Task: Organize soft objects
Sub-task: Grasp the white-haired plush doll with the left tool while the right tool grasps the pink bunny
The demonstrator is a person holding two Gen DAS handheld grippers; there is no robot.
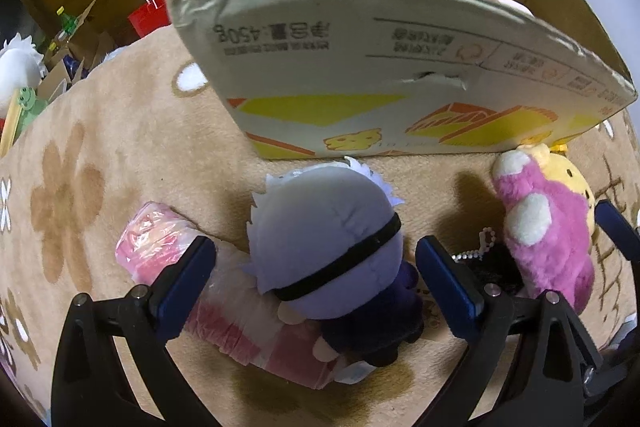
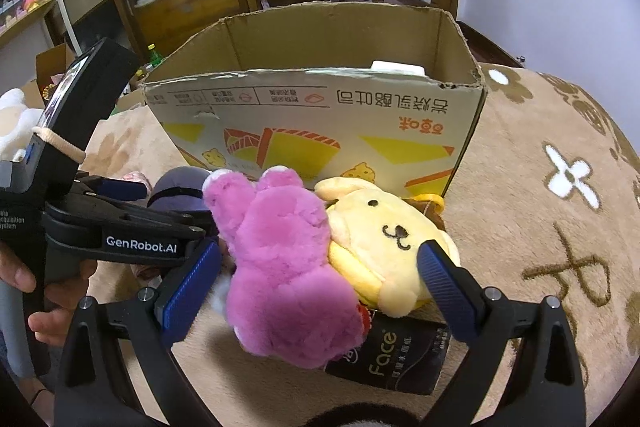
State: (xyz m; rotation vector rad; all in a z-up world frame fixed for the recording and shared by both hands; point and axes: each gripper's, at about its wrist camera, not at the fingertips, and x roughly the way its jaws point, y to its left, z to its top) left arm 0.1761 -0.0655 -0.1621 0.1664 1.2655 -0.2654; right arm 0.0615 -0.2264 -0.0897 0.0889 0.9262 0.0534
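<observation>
Pink plush (image 2: 280,267) sits between the right gripper's (image 2: 320,283) spread fingers.

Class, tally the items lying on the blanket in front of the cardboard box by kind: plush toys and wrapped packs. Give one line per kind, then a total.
Plush toys: 3 (white-haired doll, pink plush, yellow dog plush)
Wrapped packs: 2 (pink pack, black pack)
Total: 5
</observation>
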